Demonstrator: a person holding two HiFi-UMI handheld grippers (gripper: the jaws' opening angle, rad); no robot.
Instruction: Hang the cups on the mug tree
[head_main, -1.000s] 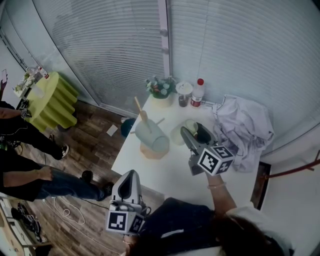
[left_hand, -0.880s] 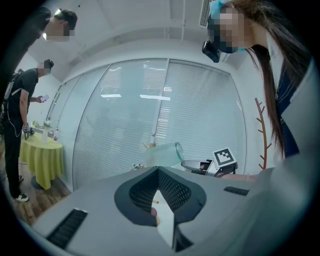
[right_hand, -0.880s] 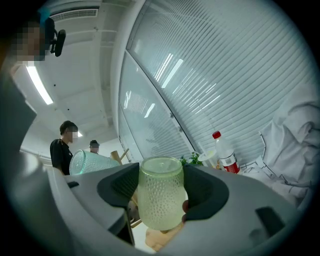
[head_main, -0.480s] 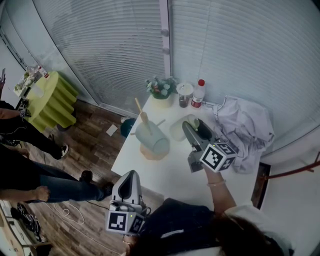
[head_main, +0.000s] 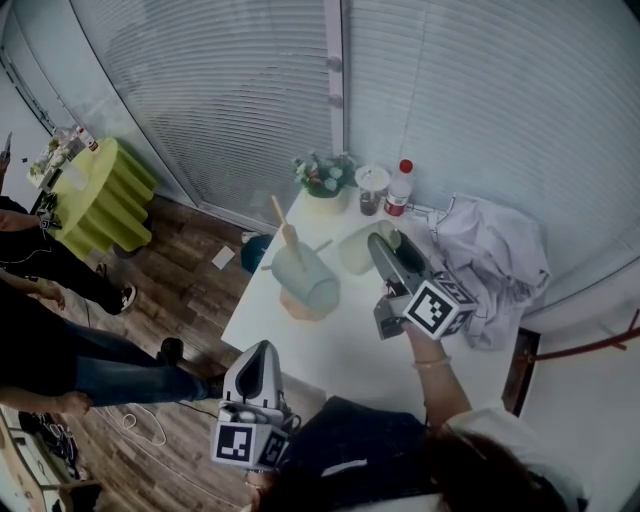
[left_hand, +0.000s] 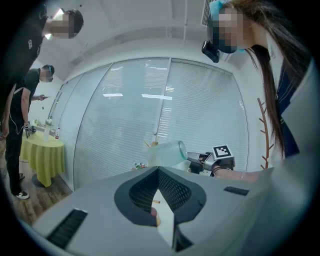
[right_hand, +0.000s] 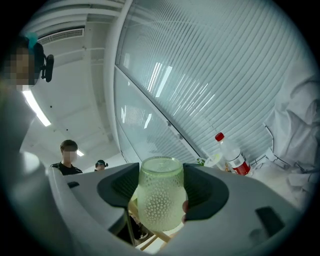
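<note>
One cup (right_hand: 159, 200) clamped in right gripper (head_main: 390, 255), forearm (head_main: 432, 375) extended forward

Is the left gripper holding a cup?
No, the left gripper has its jaws shut together with nothing between them; the bumpy green cup is in the right gripper.

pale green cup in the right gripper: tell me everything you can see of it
The pale green translucent cup looks like glass or clear plastic. Small raised dots cover its lower body, and a smooth band runs near its far end. It is tumbler-shaped, and no handle shows. The right gripper is shut on it, one jaw against each side, and it stands roughly upright in that view. Thin wooden sticks show just below it, but whether they touch it can't be told.
</note>
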